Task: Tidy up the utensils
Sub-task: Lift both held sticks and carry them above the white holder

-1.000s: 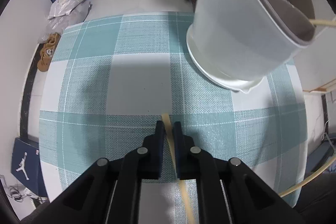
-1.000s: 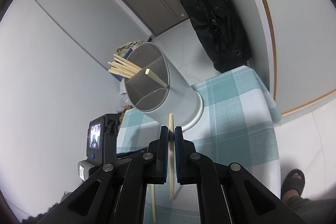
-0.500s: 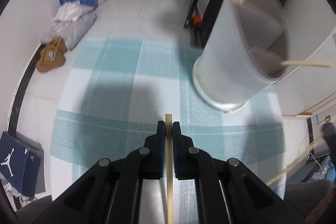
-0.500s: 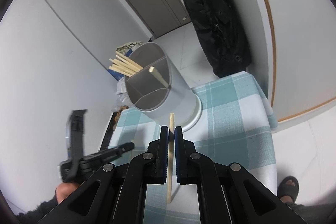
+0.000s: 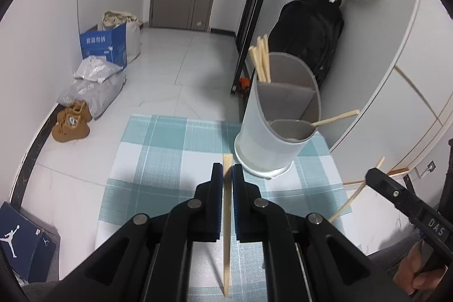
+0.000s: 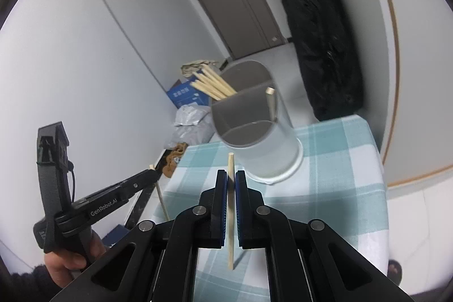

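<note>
The left gripper [image 5: 227, 174] is clamped on a square-cut pale wooden chopstick [image 5: 226, 231]; the right gripper [image 6: 231, 183] pinches a rounder one [image 6: 230, 214]. "GenRobot.AI" is printed on the left tool's black arm, "DAS" on the right's. Both hang above the teal-and-white checked woven cloth [image 5: 158, 160]. At its far right corner stands the grey, divided, cylindrical holder [image 5: 283, 129] holding more chopsticks [image 5: 262, 61].

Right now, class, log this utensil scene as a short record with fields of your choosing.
surface: checked tablecloth
container: grey divided utensil holder, upright on the cloth
already in holder: chopstick bundle in one compartment, single chopstick in another
left hand-held gripper: shut on one chopstick
right hand-held gripper: shut on one chopstick
</note>
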`<state>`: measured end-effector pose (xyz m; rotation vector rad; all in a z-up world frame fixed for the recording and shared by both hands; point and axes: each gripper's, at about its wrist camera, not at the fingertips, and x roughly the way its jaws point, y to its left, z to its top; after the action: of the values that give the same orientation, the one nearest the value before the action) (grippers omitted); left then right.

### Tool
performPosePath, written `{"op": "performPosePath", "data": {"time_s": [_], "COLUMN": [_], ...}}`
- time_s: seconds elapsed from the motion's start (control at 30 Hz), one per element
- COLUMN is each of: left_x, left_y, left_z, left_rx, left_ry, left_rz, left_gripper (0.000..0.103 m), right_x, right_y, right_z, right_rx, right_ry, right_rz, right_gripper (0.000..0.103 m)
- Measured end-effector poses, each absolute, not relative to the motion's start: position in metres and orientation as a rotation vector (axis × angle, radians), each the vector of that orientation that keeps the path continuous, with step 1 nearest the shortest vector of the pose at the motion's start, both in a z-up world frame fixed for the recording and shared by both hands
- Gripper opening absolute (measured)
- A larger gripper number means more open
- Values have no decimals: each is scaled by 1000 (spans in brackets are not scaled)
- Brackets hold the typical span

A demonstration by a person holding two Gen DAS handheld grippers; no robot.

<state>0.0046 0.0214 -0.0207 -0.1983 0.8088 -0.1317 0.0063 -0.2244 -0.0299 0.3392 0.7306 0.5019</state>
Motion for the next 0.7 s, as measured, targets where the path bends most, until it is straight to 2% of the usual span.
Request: {"op": "performPosePath", "data": {"time_s": [0.7], "left_x": [-7], "left_y": [12], "left_z": [14], "left_rx": [-148], "left_ry": [722], "left_rz": [-227], "left_gripper": [2], "right_x": [0], "right_y": [-196], "right_z": [-5], "right_rx": [235], "right_ry": [653], "right_rz": [541], "right_gripper": [5]}}
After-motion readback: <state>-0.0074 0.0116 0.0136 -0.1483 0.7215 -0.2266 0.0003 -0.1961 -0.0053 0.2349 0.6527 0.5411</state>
